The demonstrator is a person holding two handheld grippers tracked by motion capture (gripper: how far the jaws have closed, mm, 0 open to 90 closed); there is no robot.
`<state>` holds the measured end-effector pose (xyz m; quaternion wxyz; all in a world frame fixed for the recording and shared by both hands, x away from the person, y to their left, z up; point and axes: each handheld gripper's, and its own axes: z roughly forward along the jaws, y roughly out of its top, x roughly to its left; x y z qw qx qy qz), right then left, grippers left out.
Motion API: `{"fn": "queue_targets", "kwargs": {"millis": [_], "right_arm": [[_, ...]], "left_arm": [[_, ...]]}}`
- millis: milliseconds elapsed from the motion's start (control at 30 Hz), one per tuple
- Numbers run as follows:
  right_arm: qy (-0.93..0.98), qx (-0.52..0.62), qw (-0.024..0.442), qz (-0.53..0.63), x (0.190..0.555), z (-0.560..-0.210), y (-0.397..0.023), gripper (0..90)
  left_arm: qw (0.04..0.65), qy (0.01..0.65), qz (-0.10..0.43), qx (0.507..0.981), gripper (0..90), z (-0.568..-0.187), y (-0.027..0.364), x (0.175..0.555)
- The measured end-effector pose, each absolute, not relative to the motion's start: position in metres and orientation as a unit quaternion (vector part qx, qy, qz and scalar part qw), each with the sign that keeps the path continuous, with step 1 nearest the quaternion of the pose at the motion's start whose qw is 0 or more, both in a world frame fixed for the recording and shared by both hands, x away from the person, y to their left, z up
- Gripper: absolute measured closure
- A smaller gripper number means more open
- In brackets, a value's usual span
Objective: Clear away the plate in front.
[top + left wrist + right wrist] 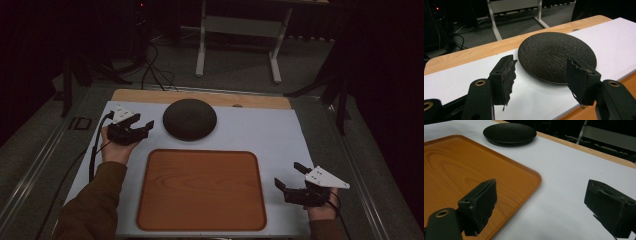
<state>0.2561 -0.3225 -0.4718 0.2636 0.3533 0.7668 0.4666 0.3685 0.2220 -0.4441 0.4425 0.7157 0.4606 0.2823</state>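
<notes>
A round black plate [189,119] lies upside down on the white table mat, at the back middle. In front of it sits a wooden tray [201,189] with nothing on it. My left gripper [142,126] hovers just left of the plate, open, jaws pointing at its rim with nothing between them. In the left gripper view the black plate [556,56] lies just beyond the open gripper [546,75]. My right gripper [291,176] rests open at the tray's right side. In the right gripper view the tray [461,175] lies to the left of the open right gripper [541,206], and the plate [509,132] lies far off.
The white mat [280,135] covers a wooden tabletop whose back edge [200,96] shows behind the plate. A white table frame [240,40] and cables [155,70] stand on the floor beyond. Metal rails run along both sides of the table.
</notes>
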Motion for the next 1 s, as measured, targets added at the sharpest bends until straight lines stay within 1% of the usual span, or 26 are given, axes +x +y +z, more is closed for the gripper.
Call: {"fn": "queue_targets", "kwargs": {"millis": [267, 433, 700, 867, 1000], "right_arm": [[0.767, 0.353, 0.262, 0.467, 0.256, -0.472, -0.323, 10.8], [0.766, 0.355, 0.262, 0.468, 0.256, -0.472, -0.324, 10.8], [0.766, 0.355, 0.261, 0.468, 0.257, -0.472, -0.324, 10.7], [0.766, 0.355, 0.261, 0.468, 0.257, -0.472, -0.325, 10.7], [0.765, 0.358, 0.260, 0.469, 0.257, -0.473, -0.326, 10.7]], "left_arm": [[0.442, 0.482, 0.264, 0.709, 41.7, -0.455, 0.220, 0.386], [0.440, 0.492, 0.263, 0.704, 42.4, -0.458, 0.218, 0.395], [0.426, 0.503, 0.253, 0.708, 42.4, -0.466, 0.214, 0.412], [0.423, 0.517, 0.243, 0.704, 44.6, -0.471, 0.209, 0.425], [0.412, 0.519, 0.238, 0.710, 44.8, -0.479, 0.201, 0.434]]}}
